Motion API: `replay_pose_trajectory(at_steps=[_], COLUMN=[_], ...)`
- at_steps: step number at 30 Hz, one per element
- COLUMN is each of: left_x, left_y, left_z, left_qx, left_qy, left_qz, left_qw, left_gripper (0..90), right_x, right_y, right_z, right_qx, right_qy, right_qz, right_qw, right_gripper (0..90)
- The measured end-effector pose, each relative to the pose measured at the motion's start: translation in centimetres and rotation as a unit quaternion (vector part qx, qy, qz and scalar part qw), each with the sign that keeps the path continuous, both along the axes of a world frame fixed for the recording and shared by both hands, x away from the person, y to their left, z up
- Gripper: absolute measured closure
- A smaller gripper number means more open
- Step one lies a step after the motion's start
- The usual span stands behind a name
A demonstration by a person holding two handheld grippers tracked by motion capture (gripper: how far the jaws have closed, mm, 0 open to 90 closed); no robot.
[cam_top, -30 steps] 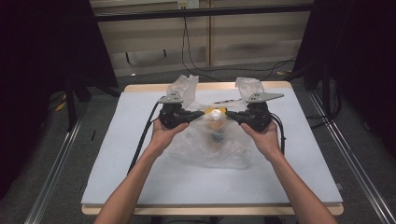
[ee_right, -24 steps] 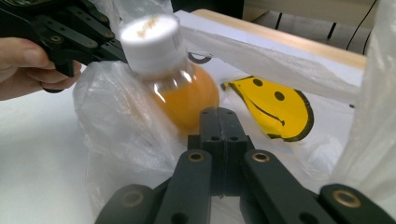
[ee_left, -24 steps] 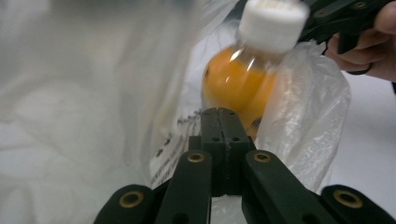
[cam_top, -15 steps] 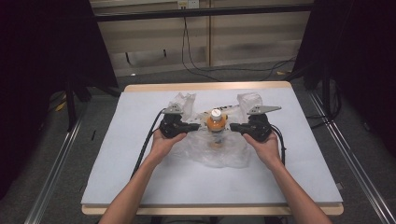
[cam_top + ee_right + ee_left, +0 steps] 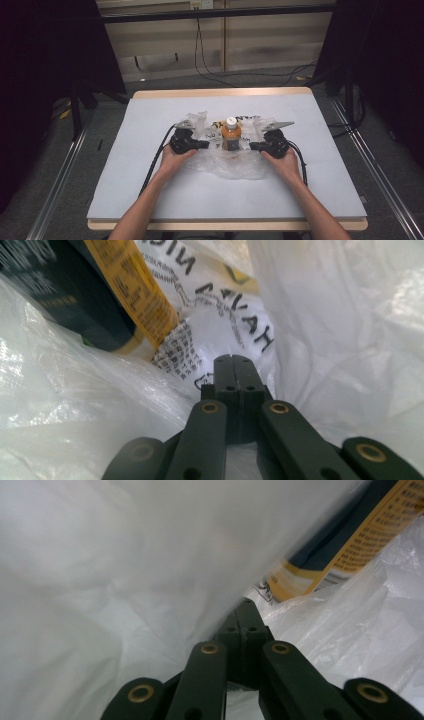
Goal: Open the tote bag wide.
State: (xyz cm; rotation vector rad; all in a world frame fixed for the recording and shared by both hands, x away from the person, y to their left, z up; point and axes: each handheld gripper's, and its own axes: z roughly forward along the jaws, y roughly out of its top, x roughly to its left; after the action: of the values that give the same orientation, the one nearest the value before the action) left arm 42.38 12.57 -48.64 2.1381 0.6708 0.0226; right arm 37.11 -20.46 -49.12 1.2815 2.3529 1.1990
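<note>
A clear plastic bag point(image 5: 235, 166) with black print lies crumpled at the table's middle. An orange bottle point(image 5: 231, 135) with a white cap stands upright inside it. My left gripper point(image 5: 205, 145) points inward at the bag's left edge, and its jaws are shut on the bag film point(image 5: 125, 580). My right gripper point(image 5: 252, 146) mirrors it at the right edge, also shut on the film point(image 5: 350, 315). The bottle's dark and yellow label shows just beyond the left gripper point(image 5: 246, 607) and the right gripper point(image 5: 234, 360), close to both tips.
The white table point(image 5: 150, 200) has bare room all around the bag. A black frame and dark curtains stand at both sides, and cables hang behind the far edge. Each gripper's cable trails back along the forearm.
Both hands have come down and the bag has sunk onto the table. The film has slumped around the bottle, so its cap and shoulders now stand out above it.
</note>
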Motion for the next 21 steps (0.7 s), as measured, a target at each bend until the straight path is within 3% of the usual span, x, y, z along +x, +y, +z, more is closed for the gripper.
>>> replay_pose_trajectory(at_steps=[2, 4, 5, 7, 13, 21], left_x=[0.0, 0.0, -0.1, 0.0, -0.1, -0.2], left_y=[0.2, 0.5, 0.7, 1.3, 3.2, 3.9], left_z=[-0.1, -0.5, -0.6, -0.4, -0.5, -0.4], left_qx=[0.017, 0.013, 0.001, 0.017, 0.018, 0.027], left_qy=[-0.005, -0.003, 0.004, -0.004, -0.007, -0.016], left_qz=[-0.004, -0.002, 0.004, 0.007, 0.024, 0.028], left_qw=[0.9998, 0.9999, 1.0, 0.9998, 0.9995, 0.9991], left_gripper=[90.0, 90.0, 90.0, 90.0, 90.0, 90.0], right_x=[0.0, 0.0, 0.0, 0.0, -0.5, -1.3], right_y=[-0.2, -0.4, -0.5, -0.9, -1.6, -3.2], right_z=[-0.1, -0.1, -0.2, -0.2, -0.1, 0.2], right_qx=[0.005, 0.003, 0.006, 0.011, 0.0, -0.017], right_qy=[-0.001, -0.001, -0.001, 0.001, 0.001, 0.003], right_qz=[-0.001, 0.001, 0.001, 0.001, -0.001, -0.01], right_qw=[1.0, 1.0, 1.0, 0.9999, 1.0, 0.9998], right_gripper=[90.0, 90.0, 90.0, 90.0, 90.0, 90.0])
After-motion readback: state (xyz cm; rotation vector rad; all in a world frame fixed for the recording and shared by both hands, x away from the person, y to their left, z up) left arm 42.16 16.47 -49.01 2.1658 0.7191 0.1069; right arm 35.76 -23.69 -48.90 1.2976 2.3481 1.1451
